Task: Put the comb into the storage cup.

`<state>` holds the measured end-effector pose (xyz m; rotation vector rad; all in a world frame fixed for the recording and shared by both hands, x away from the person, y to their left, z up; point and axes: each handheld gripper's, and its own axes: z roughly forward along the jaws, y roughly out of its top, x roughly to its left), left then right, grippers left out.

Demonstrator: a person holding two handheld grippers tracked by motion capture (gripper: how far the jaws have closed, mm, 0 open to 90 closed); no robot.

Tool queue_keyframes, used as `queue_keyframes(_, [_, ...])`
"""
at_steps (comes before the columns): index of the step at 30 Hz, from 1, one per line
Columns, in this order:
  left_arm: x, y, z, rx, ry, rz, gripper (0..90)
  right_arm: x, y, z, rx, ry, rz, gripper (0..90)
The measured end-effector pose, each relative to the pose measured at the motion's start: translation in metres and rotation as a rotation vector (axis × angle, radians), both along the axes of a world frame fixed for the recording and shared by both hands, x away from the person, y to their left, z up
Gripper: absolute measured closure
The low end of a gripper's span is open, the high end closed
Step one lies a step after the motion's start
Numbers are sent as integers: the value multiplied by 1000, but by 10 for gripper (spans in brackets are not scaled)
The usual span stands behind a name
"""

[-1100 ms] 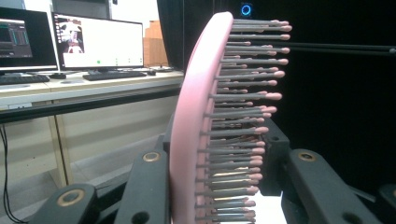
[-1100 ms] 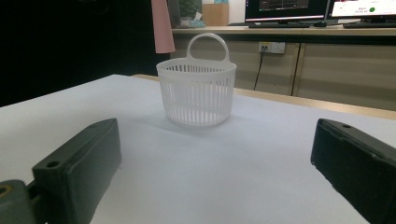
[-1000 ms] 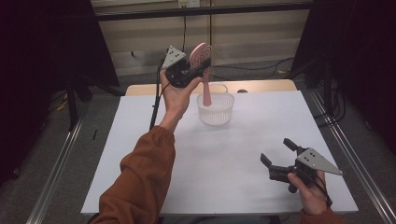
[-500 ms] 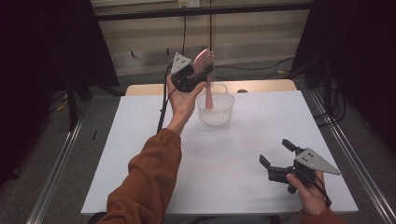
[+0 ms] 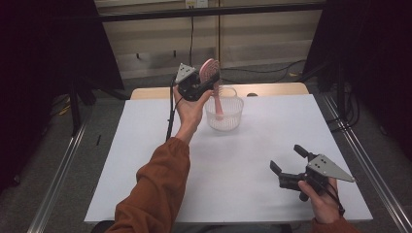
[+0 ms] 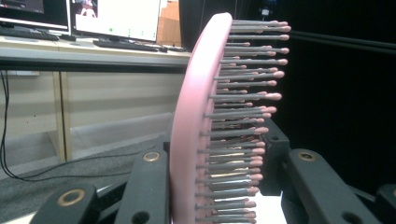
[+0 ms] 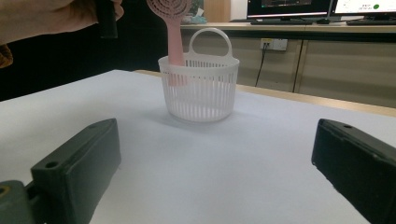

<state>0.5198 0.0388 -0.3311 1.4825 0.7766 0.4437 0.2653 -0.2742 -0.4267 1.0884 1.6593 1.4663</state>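
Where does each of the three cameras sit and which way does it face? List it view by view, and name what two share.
High view: above the table's near side, looking forward and down; forearms, both hands, left gripper and right gripper.
Left gripper view: rides the left gripper, facing the pink hairbrush clamped between its jaws.
Right gripper view: low over the white table, facing the white basket; open jaws.
Shared: high and right gripper views both show brush handle in basket.

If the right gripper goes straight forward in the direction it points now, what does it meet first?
Probably the white slatted basket: it stands centred ahead of the open right gripper, with bare white table between them. Depth is hard to judge.
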Motion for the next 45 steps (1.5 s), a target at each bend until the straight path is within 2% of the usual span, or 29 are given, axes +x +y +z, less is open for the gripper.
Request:
queue_keyframes(3, [1, 0, -6, -22, 3, 3, 644, 0, 0, 0, -2, 2, 1, 5])
queue_keyframes(6, [3, 0, -10, -1, -3, 2, 644, 0, -1, -1, -1, 5, 1, 5])
queue_keyframes(15, [5, -3, -27, 7, 20, 0, 644, 0, 0, -1, -4, 5, 4, 5])
queue_keyframes(20, [7, -3, -29, 10, 25, -1, 644, 0, -1, -1, 0, 9, 3, 5])
queue_keyframes(36, [11, 0, -41, 62, 45, -15, 642, 0, 0, -2, -5, 11, 7, 7])
queue_keyframes(45, [14, 11, -40, 97, 66, 1, 620, 0, 0, -2, -13, 9, 15, 7])
